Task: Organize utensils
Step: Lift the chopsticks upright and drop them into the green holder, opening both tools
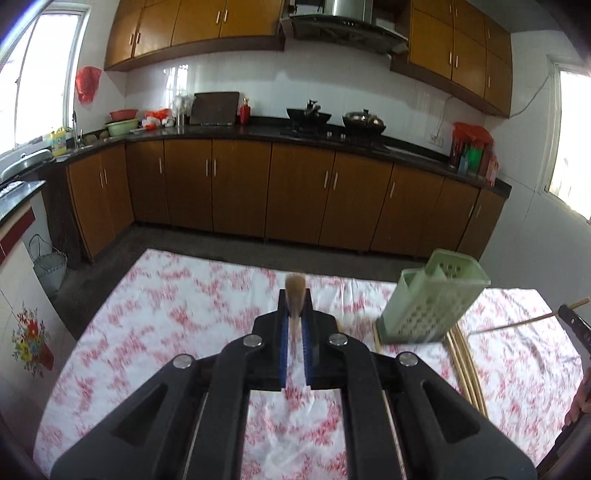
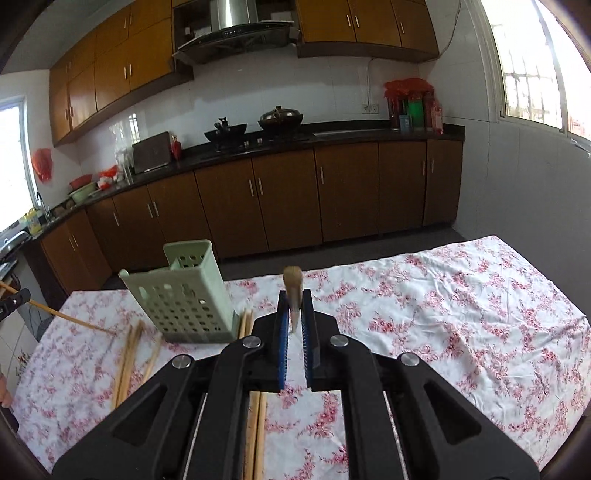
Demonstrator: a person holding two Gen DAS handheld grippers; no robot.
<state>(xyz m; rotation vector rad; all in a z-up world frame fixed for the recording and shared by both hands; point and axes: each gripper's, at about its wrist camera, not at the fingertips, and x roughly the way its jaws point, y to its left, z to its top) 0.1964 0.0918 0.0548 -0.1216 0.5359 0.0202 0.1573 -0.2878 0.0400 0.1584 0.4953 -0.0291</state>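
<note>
Left tool (image 1: 295, 321) clamped on a chopstick (image 1: 294, 291). Green holder (image 1: 432, 299) stands mid-table, loose chopsticks (image 2: 129, 354) at its foot. Right tool (image 2: 295, 321) clamped on a second chopstick (image 2: 293, 291). Best to line each up over the holder's open top before release.

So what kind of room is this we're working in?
A home kitchen, most likely: a range hood hangs over a stove with a wok, wooden cabinets line the wall, and a sink tap sits by the window.

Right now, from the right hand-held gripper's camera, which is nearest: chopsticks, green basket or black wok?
1. Loose wooden chopsticks, on the cloth, left, nearest the right hand-held gripper.
2. Pale green perforated plastic basket, behind them.
3. Black wok, on the far stove.
</note>
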